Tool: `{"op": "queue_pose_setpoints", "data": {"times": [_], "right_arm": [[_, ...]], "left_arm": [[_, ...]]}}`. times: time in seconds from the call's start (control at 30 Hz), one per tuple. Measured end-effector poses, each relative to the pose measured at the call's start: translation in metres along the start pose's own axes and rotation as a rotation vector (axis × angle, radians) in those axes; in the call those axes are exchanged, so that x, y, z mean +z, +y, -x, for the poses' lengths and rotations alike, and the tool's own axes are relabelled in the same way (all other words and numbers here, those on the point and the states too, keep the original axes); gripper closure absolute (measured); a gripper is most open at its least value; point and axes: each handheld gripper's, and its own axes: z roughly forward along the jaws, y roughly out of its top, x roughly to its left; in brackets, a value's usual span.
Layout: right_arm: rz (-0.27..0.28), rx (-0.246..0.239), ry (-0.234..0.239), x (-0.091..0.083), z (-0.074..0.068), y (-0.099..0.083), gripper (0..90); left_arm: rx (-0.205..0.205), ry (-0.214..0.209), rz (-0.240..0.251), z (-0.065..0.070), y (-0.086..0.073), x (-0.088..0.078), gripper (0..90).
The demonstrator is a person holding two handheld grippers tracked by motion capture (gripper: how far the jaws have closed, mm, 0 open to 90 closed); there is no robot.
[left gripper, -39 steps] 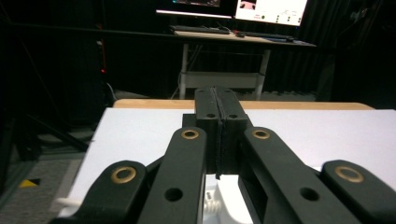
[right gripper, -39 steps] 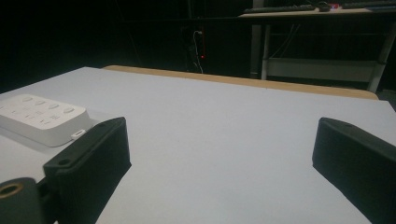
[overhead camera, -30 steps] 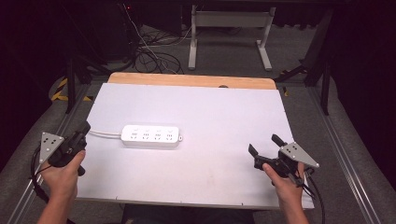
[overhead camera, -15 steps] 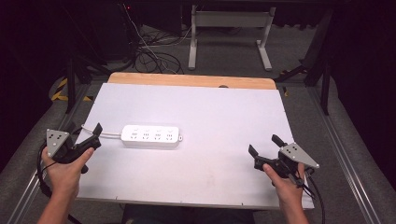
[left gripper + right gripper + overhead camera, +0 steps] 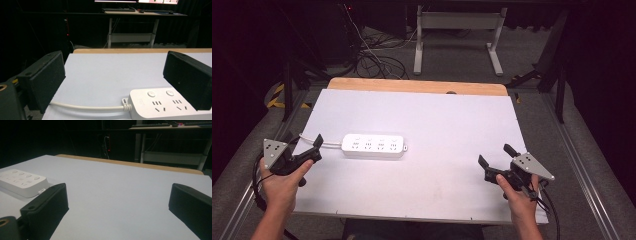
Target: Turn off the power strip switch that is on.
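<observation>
- The power strip [image 5: 373, 146] lies flat on the white table [image 5: 447, 125], in its left half, with its long axis running left to right across the person's front.
- Its cord [image 5: 328, 144] leaves the left end and runs off toward the left edge of the table; in the left gripper view that cord [image 5: 87, 107] crosses low between the two jaws.
- The left gripper [image 5: 307, 150] is the nearer tool by far: it sits just beside the strip's cord end, pointing right and forward at it, apart from the strip and touching nothing that I can see.
- Its jaws stand wide apart, and in the left gripper view the strip's left end [image 5: 160, 103] lies ahead and partly behind the right-hand jaw, so a short push forward and to the right would likely bring that end between them.
- The right gripper [image 5: 496, 159] rests well apart from the strip, over the right part of the table near its front edge; its jaws are also spread and hold nothing.
- From the right gripper view the strip [image 5: 23, 182] lies far off to the left.
- Count: one power strip, one cord, two grippers, one in each hand.
</observation>
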Motion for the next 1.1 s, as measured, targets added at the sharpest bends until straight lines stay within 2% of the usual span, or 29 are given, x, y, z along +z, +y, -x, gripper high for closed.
{"op": "queue_pose_setpoints", "data": {"times": [0.33, 0.5, 0.7, 1.1], "right_arm": [[0.006, -0.007, 0.003, 0.0042, 0.0011, 0.0009, 1.7], [0.006, -0.004, 0.005, 0.005, 0.0009, 0.0007, 1.7], [0.005, -0.005, 0.006, 0.0045, 0.001, 0.0008, 1.7], [0.005, -0.011, 0.008, 0.0026, 0.0009, 0.0006, 1.6]], "left_arm": [[0.004, 0.005, -0.003, -0.0043, -0.0021, -0.0061, 5.4], [0.025, -0.004, -0.006, -0.0036, -0.0032, -0.0066, 5.4], [0.015, -0.02, -0.009, -0.0026, -0.0047, -0.0061, 5.7], [0.026, -0.032, -0.018, -0.0016, -0.0053, -0.0032, 6.3]]}}
